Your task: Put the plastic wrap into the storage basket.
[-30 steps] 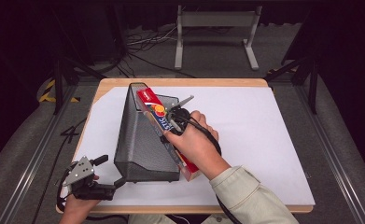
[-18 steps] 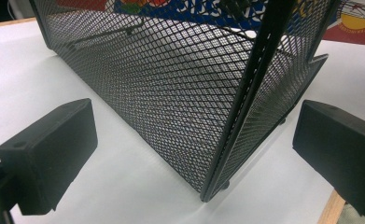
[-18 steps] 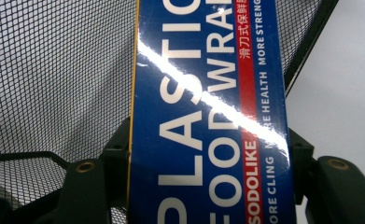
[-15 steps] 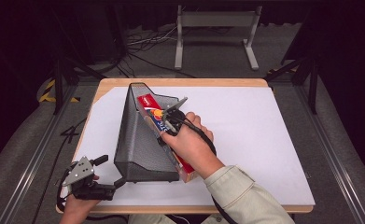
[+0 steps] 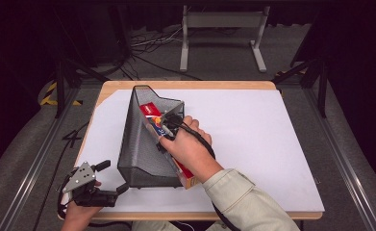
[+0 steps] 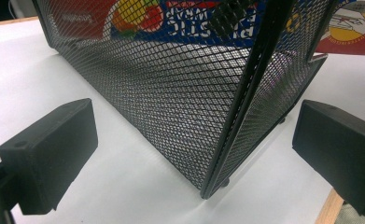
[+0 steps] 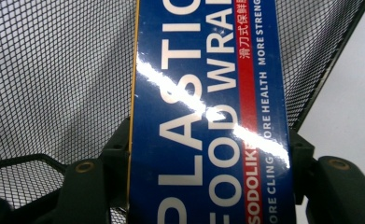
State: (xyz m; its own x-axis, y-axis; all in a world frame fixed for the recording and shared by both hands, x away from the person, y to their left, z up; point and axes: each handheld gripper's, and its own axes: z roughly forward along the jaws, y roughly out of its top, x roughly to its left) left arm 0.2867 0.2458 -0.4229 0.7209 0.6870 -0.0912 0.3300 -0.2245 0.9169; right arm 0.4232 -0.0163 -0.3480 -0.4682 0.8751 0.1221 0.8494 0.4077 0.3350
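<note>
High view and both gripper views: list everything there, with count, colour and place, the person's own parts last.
black wire-mesh file holder: one, black, left half of the table.
blue and red plastic food wrap box: one, blue and red, lying in the holder, gripped.
white-topped wooden table: one, white with wood edge, centre.
grey metal stand: one, grey, floor behind the table.
left gripper: one, black, open, front left corner.
right gripper: one, black, shut on the box.

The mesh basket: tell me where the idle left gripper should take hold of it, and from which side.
Probably the near upright corner edge of the mesh basket, approached from the person's side. The left gripper already faces that corner with its jaws open on both sides of it; the thin wire wall there fits between the pads.
</note>
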